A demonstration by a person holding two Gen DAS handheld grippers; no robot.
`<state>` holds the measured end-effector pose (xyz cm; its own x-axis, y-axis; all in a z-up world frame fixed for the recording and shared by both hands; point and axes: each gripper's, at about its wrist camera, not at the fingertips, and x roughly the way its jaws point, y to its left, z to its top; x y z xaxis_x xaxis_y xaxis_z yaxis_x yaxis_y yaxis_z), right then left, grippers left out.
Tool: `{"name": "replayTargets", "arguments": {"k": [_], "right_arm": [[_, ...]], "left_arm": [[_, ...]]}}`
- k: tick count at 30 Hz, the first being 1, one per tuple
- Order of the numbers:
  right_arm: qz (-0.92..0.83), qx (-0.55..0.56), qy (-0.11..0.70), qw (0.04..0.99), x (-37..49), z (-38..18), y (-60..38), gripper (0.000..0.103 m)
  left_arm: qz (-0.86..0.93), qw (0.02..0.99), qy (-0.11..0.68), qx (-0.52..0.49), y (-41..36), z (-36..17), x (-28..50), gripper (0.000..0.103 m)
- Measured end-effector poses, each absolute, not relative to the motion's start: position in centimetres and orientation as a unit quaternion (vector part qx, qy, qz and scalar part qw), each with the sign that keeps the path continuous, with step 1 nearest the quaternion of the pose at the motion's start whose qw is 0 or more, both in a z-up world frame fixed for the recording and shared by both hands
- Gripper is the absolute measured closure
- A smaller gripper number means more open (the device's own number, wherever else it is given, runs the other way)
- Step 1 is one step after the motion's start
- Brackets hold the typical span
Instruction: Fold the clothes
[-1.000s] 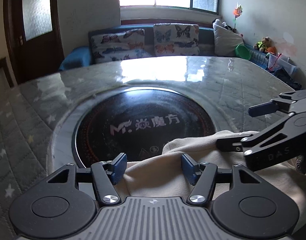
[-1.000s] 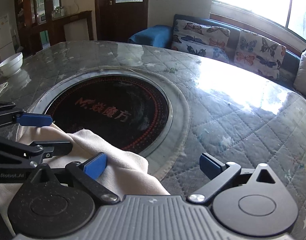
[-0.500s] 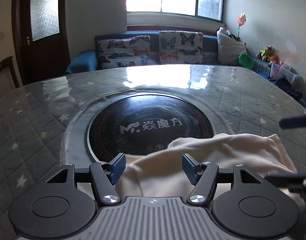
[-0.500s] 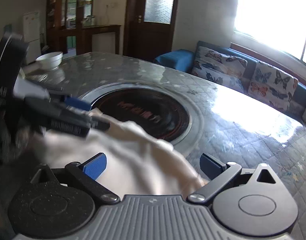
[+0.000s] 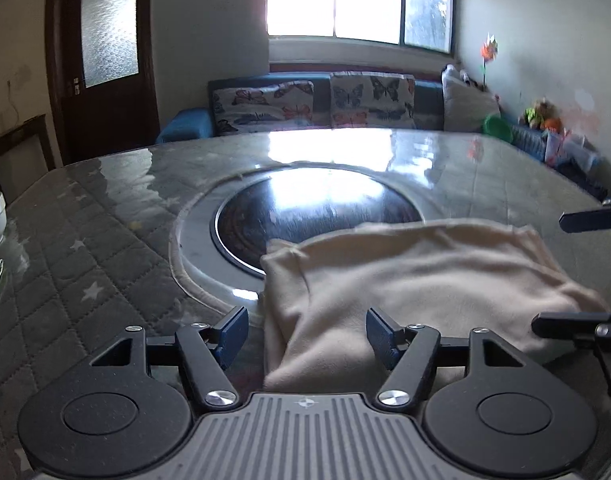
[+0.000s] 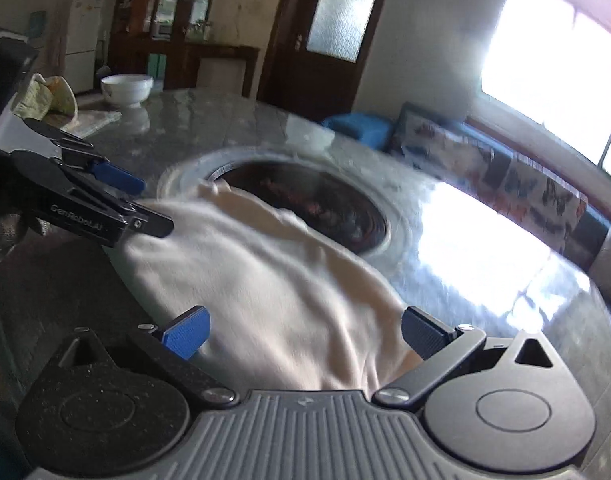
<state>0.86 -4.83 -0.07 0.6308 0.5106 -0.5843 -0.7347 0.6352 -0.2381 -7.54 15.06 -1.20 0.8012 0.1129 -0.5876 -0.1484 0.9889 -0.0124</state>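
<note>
On the far left of the bench (image 5: 105, 240), well away from the cloth (image 5: 417, 280), sits a white bowl (image 6: 126, 87). The cream cloth lies folded in a thick pile on the bench, and its far edge lies over the near rim of the dark round plate (image 5: 289, 208) set in the middle.

The left tongs (image 5: 303, 332) are wide open at the cloth's left edge. They hold nothing. The right tongs (image 6: 305, 334) are wide open too, low at the cloth's right end, and they grip nothing.

It looks like one fold is made and both tongs have let go. Next, I think each must find a fresh edge of the cloth, pinch it, and lift it over.

The side of the left tongs reads "GenRobot.AI". The red writing on the plate is too blurry to read.
</note>
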Motion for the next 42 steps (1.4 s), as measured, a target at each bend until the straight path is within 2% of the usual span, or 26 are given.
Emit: {"name": "replayTargets", "arguments": {"k": [7,15,30,37,39,42], "right_arm": [[0.382,-0.230,0.231,0.865,0.0,0.2,-3.3,0.000],[0.375,-0.242,0.259,0.857,0.0,-1.7,-2.5,0.000],[0.437,-0.276,0.231,0.824,-2.0,-0.5,2.4,0.002],[0.466,-0.312,0.219,0.799,-3.3,-1.0,5.4,0.016],[0.468,-0.320,0.217,0.794,-3.5,-1.2,5.9,0.020],[0.475,-0.330,0.217,0.786,-3.7,-1.6,6.8,0.032]], "left_arm": [[0.079,0.939,0.325,-0.074,17.0,-2.0,-8.0,0.031],[0.085,0.940,0.322,-0.071,17.1,-2.1,-8.4,0.026],[0.106,0.941,0.308,-0.086,19.3,-1.3,-9.9,0.015],[0.141,0.930,0.314,-0.130,22.5,-0.9,-10.3,0.017],[0.138,0.927,0.317,-0.147,22.9,-1.0,-10.4,0.020],[0.132,0.923,0.321,-0.168,23.4,-1.0,-10.4,0.025]]}}
